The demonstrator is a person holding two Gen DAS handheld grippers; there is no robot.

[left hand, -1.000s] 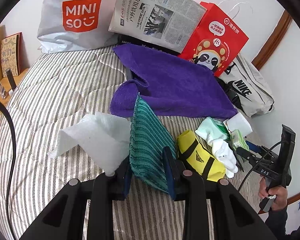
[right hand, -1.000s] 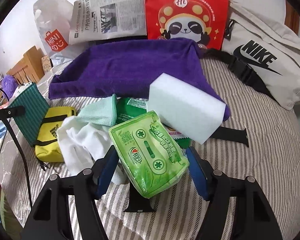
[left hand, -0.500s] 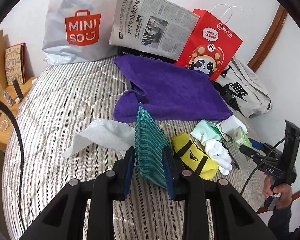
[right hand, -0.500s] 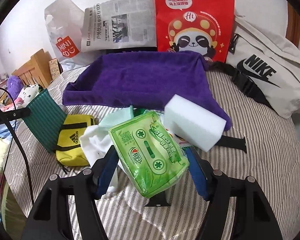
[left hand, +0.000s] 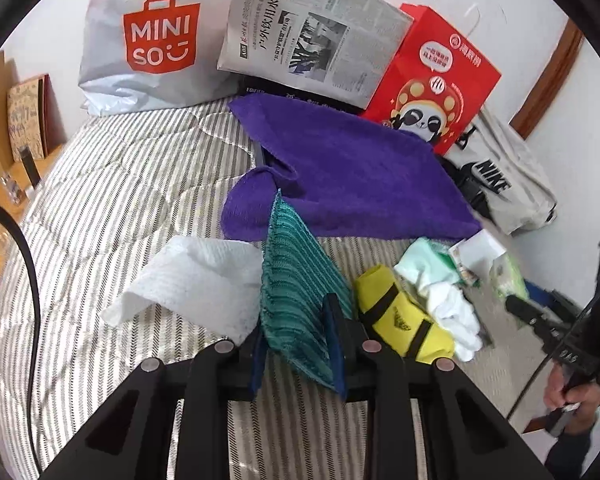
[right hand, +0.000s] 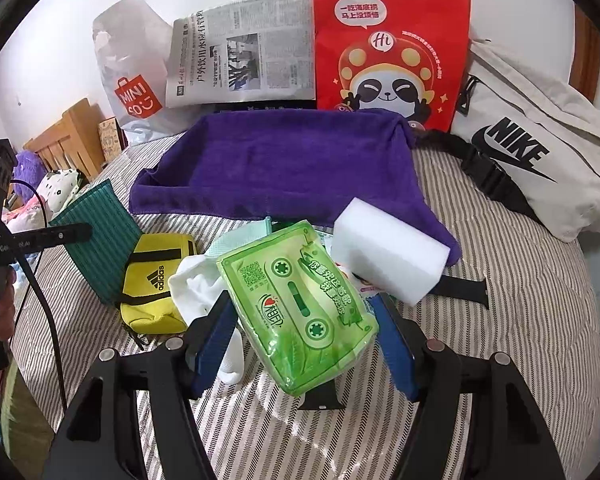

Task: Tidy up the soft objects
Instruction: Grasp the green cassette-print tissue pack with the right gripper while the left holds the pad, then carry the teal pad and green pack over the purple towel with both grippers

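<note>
My left gripper (left hand: pixel 296 340) has a teal ribbed cloth (left hand: pixel 296 280) standing upright between its pads, and its jaws are closing on it. A crumpled white paper towel (left hand: pixel 192 280) lies just left of the cloth on the striped bed (left hand: pixel 112 200). My right gripper (right hand: pixel 304 320) is shut on a green tissue pack (right hand: pixel 300 304), held tilted above the bed. Behind the pack rests a white sponge block (right hand: pixel 388 256). A yellow Adidas pouch (right hand: pixel 156 284) and white fabric (right hand: pixel 196 284) lie to its left. A purple towel (right hand: pixel 276 168) is spread further back.
Along the wall stand a Miniso bag (left hand: pixel 152 48), a newspaper (left hand: pixel 308 48), a red panda bag (left hand: pixel 432 92) and a grey Nike bag (right hand: pixel 540 160). A black strap (right hand: pixel 460 292) lies under the sponge. Wooden furniture (left hand: pixel 16 128) borders the bed's left side.
My right gripper has risen a little with the green pack, and the sponge now sits lower and further right behind it. The left gripper keeps the teal cloth and has barely shifted.
</note>
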